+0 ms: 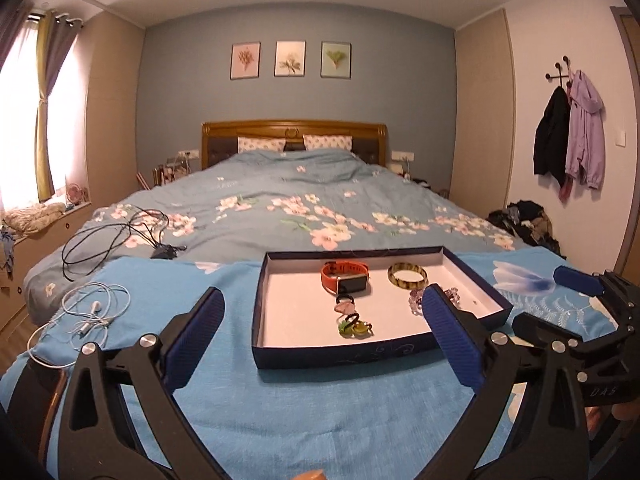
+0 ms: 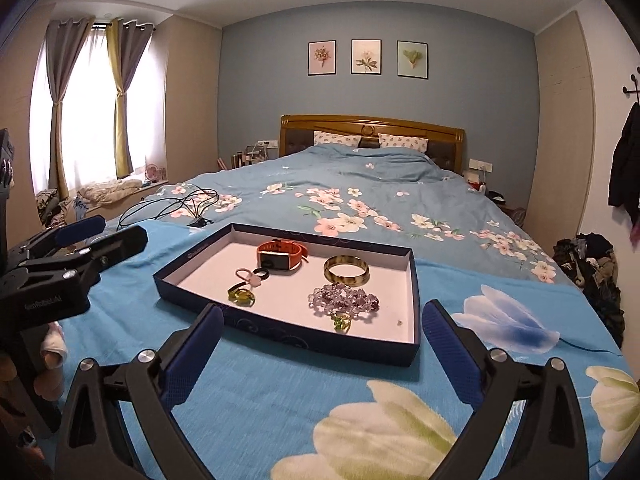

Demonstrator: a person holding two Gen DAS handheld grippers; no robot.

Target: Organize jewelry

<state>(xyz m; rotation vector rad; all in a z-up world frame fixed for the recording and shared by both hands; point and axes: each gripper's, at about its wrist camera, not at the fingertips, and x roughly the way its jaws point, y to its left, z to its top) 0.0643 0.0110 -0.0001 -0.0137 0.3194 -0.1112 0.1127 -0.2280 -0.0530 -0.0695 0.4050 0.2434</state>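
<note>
Here we are holding both grippers back from the navy tray [image 2: 416, 300], which is lying on the bright blue cloth [image 1: 320, 408] spread over the foot of the bed [image 1: 280, 184]. Our left gripper [image 1: 320, 332] is standing with its jaws spread wide and nothing between them, and our right gripper [image 2: 320, 344] is doing the same, so neither is carrying anything. All the jewelry we can see is sitting inside the tray: the orange watch [image 2: 282, 258] toward the far wall, the green bangle [image 2: 346, 270] beside it, the purple bead bracelet [image 2: 344, 298] nearer us with a small green ring [image 2: 342, 323] touching it, and a cluster of smaller rings [image 2: 246, 286] on the left side. We are judging that the pieces are being spaced apart on the white floor so none tangles with another. A tiny speck [image 2: 399, 322] is lying near the right wall; we cannot tell what it is. White earphones [image 1: 86, 312] are lying on the cloth, well apart from the tray.
</note>
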